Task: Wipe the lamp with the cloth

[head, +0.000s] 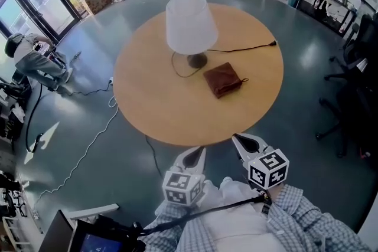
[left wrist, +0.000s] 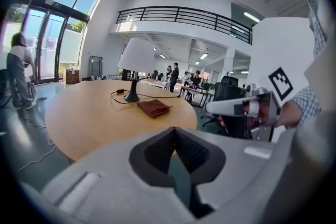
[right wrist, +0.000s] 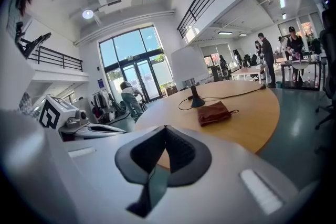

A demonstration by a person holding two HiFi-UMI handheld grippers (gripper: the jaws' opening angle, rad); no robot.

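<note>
While left gripper (head: 199, 153) and right gripper (head: 237, 140) both sit clenched and empty, nothing on this task has started. Both hang at the near edge of the round wooden table (head: 147, 109). Each gripper view shows its jaws pressed together with nothing between them.

The cloth (head: 222, 79), brown and folded, lies flat on the tabletop right of centre. It is just near-right of the lamp base (head: 196, 60), not touching it, and well apart from both grippers.

The lamp (head: 188, 26) stands upright toward the far side of the table with its white shade (head: 184, 13) on. Its black cord (head: 245, 48) runs right to a plug (head: 273, 42) lying loose near the far-right edge, so it looks unplugged.

Status as I read it: 0 of 2 steps done.
- Step 1: pick up the cloth. Not done.
- Step 2: wipe the shade and base. Not done.

Can't judge dust or wiped patches on the shade from any view.

My call on the next move: open 1 gripper, reach far across the table and pinch the cloth at a fold. The right gripper is on the cloth's side. The other 1 may need to steady the lamp base, since the lamp looks top-heavy and easy to tip.
</note>
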